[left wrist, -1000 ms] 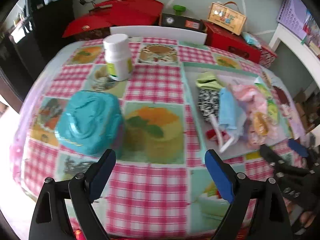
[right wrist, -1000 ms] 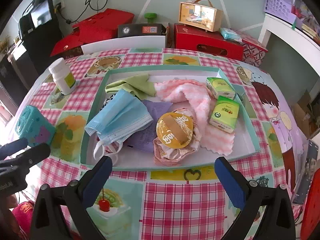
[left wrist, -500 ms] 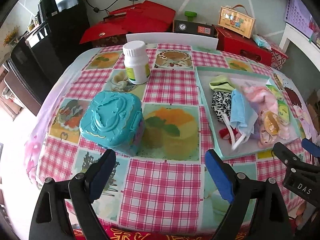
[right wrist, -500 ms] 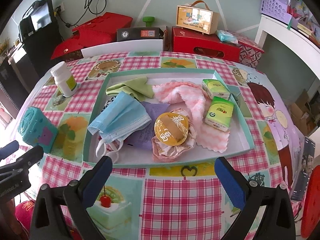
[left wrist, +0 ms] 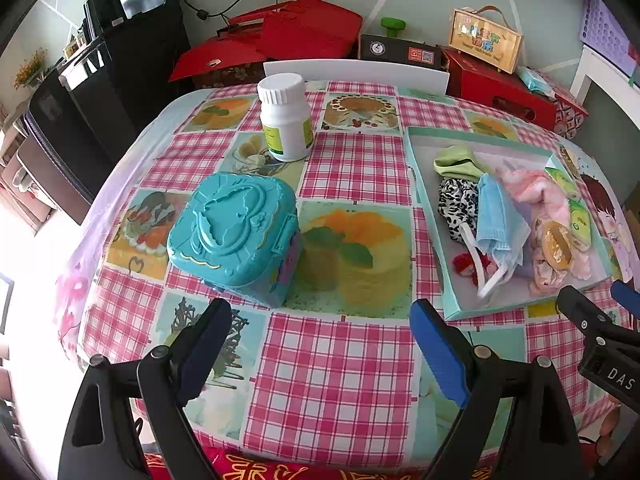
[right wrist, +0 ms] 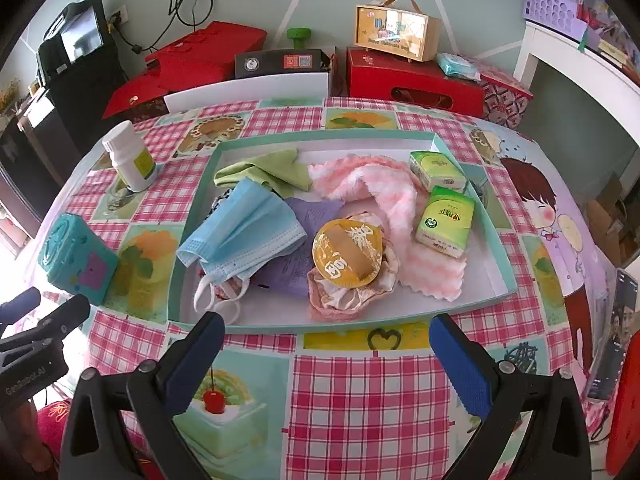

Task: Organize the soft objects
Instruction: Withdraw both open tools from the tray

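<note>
A shallow teal tray [right wrist: 496, 240] [left wrist: 424, 216] holds soft things: a blue face mask [right wrist: 244, 232] [left wrist: 498, 220], a green cloth [right wrist: 272, 170], a pink fluffy towel [right wrist: 384, 184], a purple cloth [right wrist: 304, 216], a pink cap with a yellow round pack on it [right wrist: 347, 256], and two green tissue packs [right wrist: 446, 222]. A leopard-print cloth [left wrist: 456, 204] lies under the mask. My right gripper [right wrist: 324, 360] is open and empty above the tablecloth, just in front of the tray. My left gripper [left wrist: 320, 344] is open and empty, near the front edge, left of the tray.
A teal plastic case [left wrist: 236, 232] [right wrist: 76, 260] stands left of the tray, with a white pill bottle [left wrist: 286, 118] [right wrist: 130, 156] behind it. Red boxes [right wrist: 412, 80] and a wooden case [right wrist: 396, 32] stand beyond the table's far edge. A phone [right wrist: 612, 336] lies at the right edge.
Both grippers have pulled back toward the near table edge, so the tray and teal case look farther away. Both stay open and empty. Nothing on the table has moved.
</note>
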Motion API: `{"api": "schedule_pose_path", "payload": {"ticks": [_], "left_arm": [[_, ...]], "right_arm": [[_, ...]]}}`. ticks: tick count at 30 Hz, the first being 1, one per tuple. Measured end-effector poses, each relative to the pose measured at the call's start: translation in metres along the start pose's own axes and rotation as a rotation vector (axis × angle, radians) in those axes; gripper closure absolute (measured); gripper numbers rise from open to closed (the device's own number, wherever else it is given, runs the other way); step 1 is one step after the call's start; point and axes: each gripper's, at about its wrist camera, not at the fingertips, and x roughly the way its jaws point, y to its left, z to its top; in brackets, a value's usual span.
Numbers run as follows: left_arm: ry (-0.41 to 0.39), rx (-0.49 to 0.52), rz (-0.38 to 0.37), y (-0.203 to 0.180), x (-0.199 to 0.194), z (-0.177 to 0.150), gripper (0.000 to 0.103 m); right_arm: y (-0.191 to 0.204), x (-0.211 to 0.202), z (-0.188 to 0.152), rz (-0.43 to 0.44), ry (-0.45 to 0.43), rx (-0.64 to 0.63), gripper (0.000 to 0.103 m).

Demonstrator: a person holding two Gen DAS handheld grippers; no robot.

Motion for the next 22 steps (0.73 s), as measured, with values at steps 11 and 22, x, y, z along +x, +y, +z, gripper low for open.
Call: {"api": "schedule_pose_path", "payload": {"ticks": [11,22], "left_arm": [[0.009,-0.003,-0.027,-0.0010,0.0038,0.0006,0.012],[-0.009,0.004,-0.031,-0.0032,0.0026,0.0010,0.012]], "right_arm": [[-0.0002,0.0022,-0.0002,0.006,0.008,0.004,0.000],[-0.0008,0.0043,-0.0002,0.010,0.015,0.011,0.000]]}}
